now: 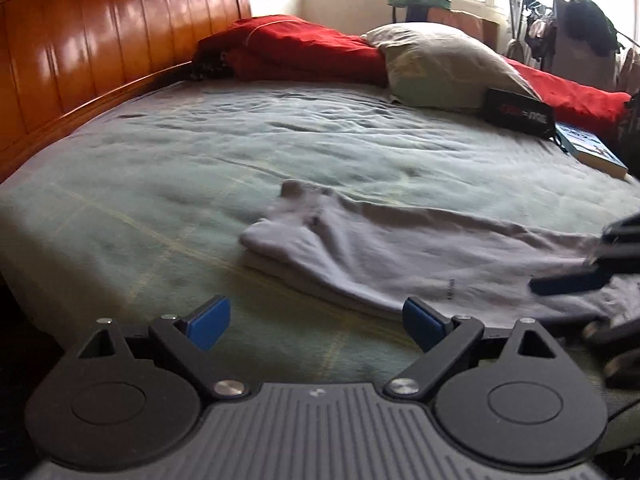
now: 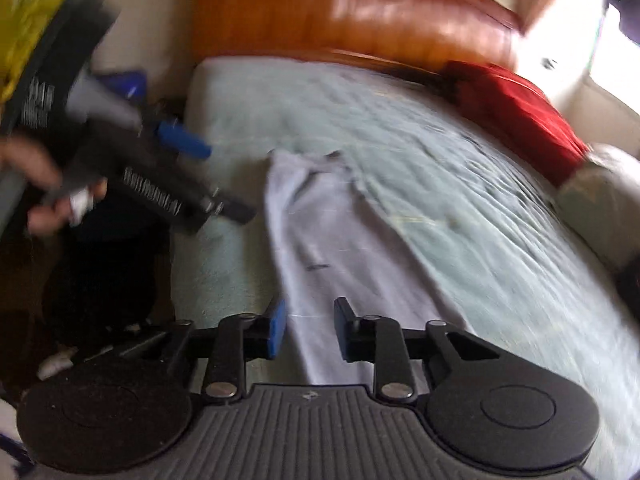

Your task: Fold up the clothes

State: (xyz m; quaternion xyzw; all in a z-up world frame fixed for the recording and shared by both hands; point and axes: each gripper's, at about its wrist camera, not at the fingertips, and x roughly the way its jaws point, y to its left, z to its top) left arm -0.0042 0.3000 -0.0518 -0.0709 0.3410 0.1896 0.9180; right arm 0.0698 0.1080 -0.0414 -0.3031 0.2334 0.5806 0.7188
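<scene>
Landmark for all places: the curved glossy orange-brown wooden headboard [image 1: 100, 52].

Pale lilac-grey soft cotton garment [image 1: 400, 256] lies on the bed's pale green wrinkled cover [image 1: 180, 152], on the near half, well away from the headboard; a red quilt [image 1: 304, 50] and a beige pillow [image 1: 436, 64] lie at the far side of the bed, the quilt's end next to the headboard.

Step in hand, as judged: partway through the fold; the garment is already narrowed into a long strip, doubled at one end, not yet shortened.

Long axis: in the right wrist view the strip runs from between the right gripper's fingers straight toward the headboard; its doubled, thicker end [image 1: 272, 240] points that way, the thin flat end lies at the right gripper [image 2: 307, 330].

Left gripper [image 1: 316, 322]: jaws spread wide, nothing between them; it hangs over bare cover beside the strip's long edge, released.

Right gripper: jaws narrowed with cloth lying between them; the pads look clear of the fabric on both sides, so read as not clenched; motion blur makes this uncertain.

Next move, as judged: pinch the thin end, have the left gripper take the same end or pin the middle; then carry that end toward the headboard onto the doubled end, keeping edges aligned.
</scene>
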